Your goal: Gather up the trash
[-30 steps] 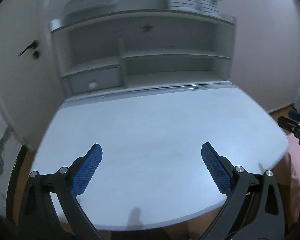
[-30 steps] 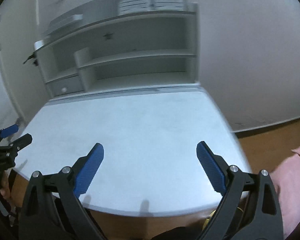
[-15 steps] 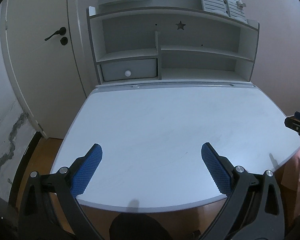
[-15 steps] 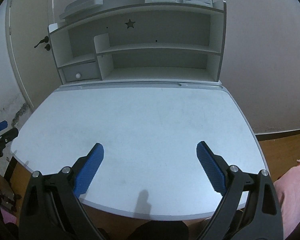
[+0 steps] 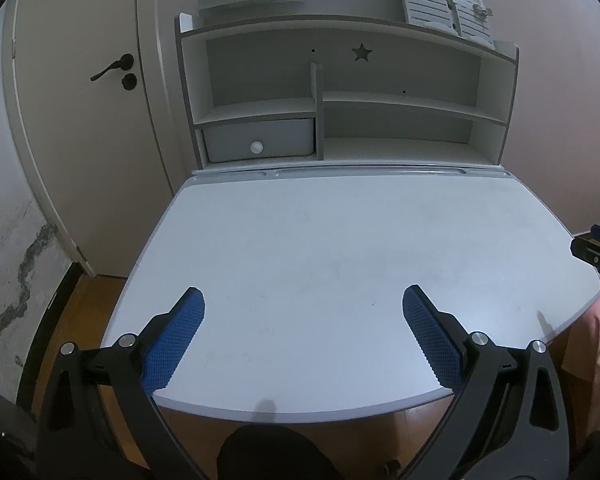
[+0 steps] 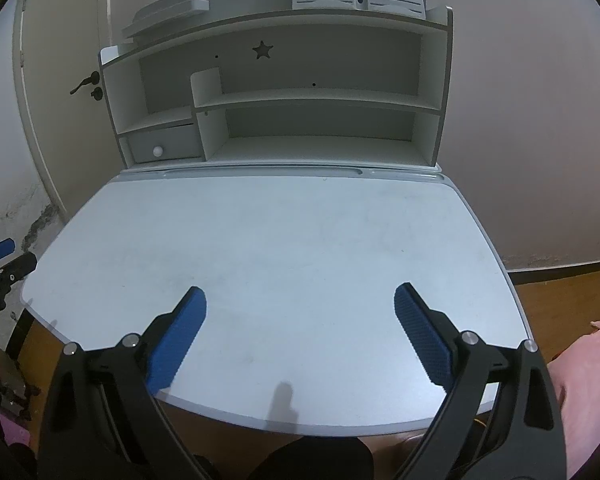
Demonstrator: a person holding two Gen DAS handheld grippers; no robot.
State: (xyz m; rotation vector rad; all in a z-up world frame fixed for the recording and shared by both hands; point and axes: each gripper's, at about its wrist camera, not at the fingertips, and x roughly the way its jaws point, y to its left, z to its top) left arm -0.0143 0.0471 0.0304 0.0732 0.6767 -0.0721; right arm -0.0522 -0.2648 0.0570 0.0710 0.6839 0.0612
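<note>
You're holding L gripper (image 5: 303,320) & R gripper (image 6: 300,318) over the surface (image 5: 340,248), both w/ jaws spread apart, gripping nothing.

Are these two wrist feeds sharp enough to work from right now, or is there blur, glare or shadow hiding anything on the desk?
Left wrist view: sharp, dim room light, fisheye bends the door and desk edges, soft sheen near the front right rim. Right wrist view: also sharp, no hard glare, small shadow on the desk's front edge; corners vignetted black. No trash visible on the desk.
</note>
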